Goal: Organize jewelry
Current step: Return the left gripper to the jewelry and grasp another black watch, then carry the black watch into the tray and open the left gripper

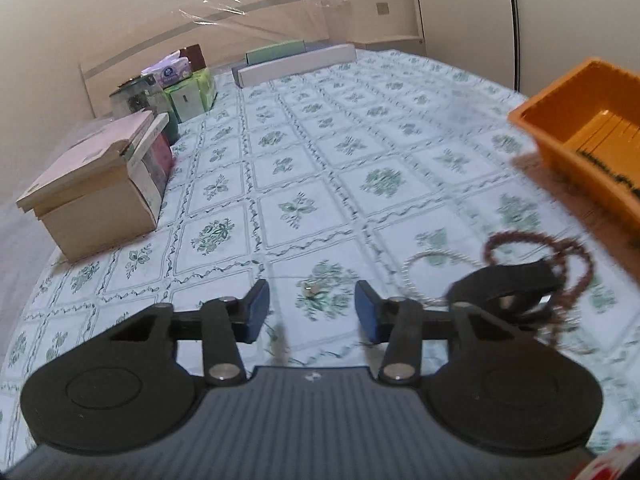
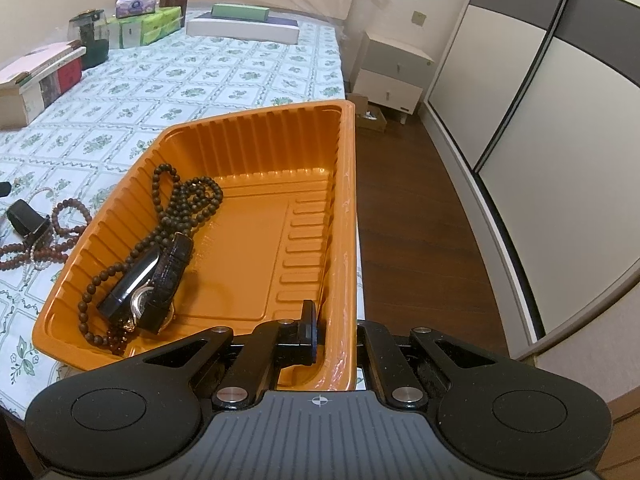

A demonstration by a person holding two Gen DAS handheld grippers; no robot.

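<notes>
My right gripper (image 2: 336, 332) is shut on the near right wall of an orange plastic tray (image 2: 256, 128), one finger inside and one outside. In the tray lie a dark bead necklace (image 2: 188, 200) and a black watch (image 2: 160, 280). On the bed left of the tray lie a black band (image 2: 26, 216), a brown bead strand (image 2: 60, 232) and a white pearl strand (image 2: 36, 256). My left gripper (image 1: 312, 308) is open and empty, low over the sheet. The black band (image 1: 508, 284), brown beads (image 1: 568, 248) and pearl strand (image 1: 424, 264) lie just right of it, the tray (image 1: 560, 120) beyond.
The floral sheet (image 1: 320, 160) covers the bed. Cardboard boxes (image 1: 96, 192), a jar (image 1: 136, 96) and tissue packs (image 1: 192, 88) line the left edge. Long boxes (image 1: 296, 60) lie at the headboard. Wood floor (image 2: 420, 220), a nightstand (image 2: 392, 76) and a wardrobe (image 2: 520, 92) are to the right.
</notes>
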